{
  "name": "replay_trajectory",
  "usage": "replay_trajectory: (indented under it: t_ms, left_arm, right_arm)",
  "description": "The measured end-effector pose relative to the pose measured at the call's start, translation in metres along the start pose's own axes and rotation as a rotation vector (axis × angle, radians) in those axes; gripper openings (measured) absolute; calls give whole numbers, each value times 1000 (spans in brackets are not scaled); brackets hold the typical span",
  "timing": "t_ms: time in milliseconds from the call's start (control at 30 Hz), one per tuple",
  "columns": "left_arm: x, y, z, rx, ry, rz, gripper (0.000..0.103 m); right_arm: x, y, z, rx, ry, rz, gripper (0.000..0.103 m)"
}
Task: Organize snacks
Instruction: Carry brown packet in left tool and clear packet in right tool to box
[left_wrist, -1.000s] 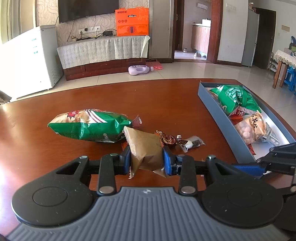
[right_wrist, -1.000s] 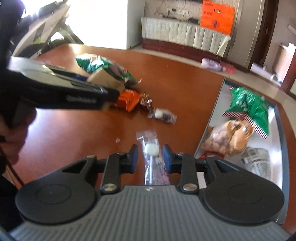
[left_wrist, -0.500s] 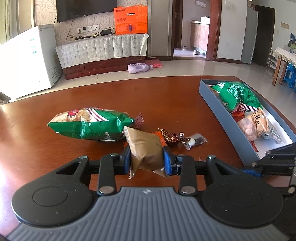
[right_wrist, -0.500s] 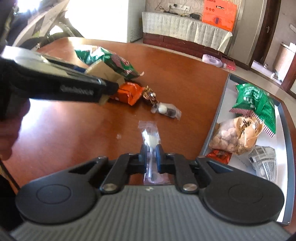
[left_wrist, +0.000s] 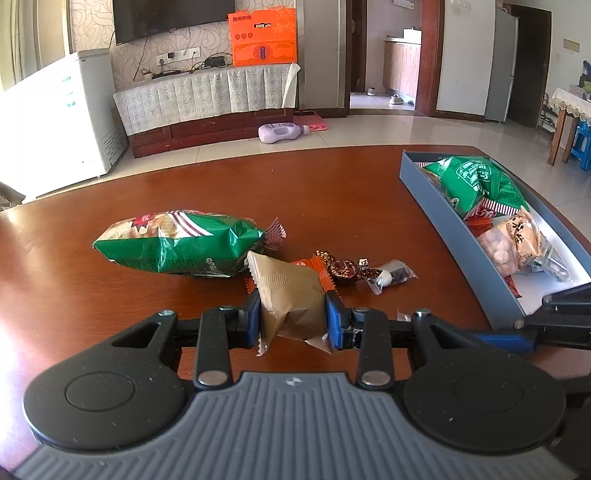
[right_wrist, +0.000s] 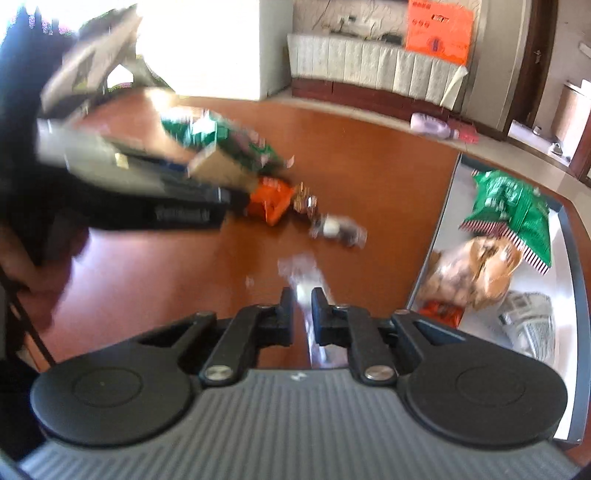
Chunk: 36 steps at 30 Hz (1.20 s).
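My left gripper (left_wrist: 293, 314) is shut on a brown snack packet (left_wrist: 288, 291), held just above the table. In front of it lie a green chip bag (left_wrist: 177, 243), an orange packet (right_wrist: 269, 199), foil chocolates (left_wrist: 343, 267) and a small clear sweet packet (left_wrist: 391, 275). My right gripper (right_wrist: 303, 306) has a long clear candy packet (right_wrist: 301, 271) between its fingers. The pads stand close against the packet as the jaws begin opening. This view is blurred. To the right, the grey tray (left_wrist: 443, 221) holds a green bag (right_wrist: 513, 206), a peanut bag (right_wrist: 476, 269) and other packets.
The brown table's rounded far edge runs behind the snacks. The tray lies along the table's right side. In the right wrist view, a hand on the left gripper fills the left side. A white freezer, a low cabinet and a purple bottle on the floor lie beyond the table.
The right gripper's fingers, apart around the clear candy packet a second ago, have come together on it. Its view is now blurred. The left gripper and brown packet have not moved.
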<state>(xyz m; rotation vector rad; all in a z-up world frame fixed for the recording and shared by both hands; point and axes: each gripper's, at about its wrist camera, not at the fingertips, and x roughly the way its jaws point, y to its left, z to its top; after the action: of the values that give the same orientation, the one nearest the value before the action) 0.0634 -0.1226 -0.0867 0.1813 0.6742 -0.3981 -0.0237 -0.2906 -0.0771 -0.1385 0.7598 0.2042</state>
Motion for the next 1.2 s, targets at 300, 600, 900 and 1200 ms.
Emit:
replay_trajectory:
  t_ms: [300,600,900,1200]
  left_arm:
    - [2,2,-3,17,14,-12,40]
    - [7,5,-10,52,42,-7,40]
    - [1,3,-10,47,16,0,40]
    - [-4,-27,-4,79,-24,-19,40]
  right_arm:
    - [17,4,3,-55,4,-49,35]
    - [15,5,23,3,-72,-1,23]
    - [-9,2,37,19,-170,5,23]
    - [-35,-25,32,78,-234,-7,23]
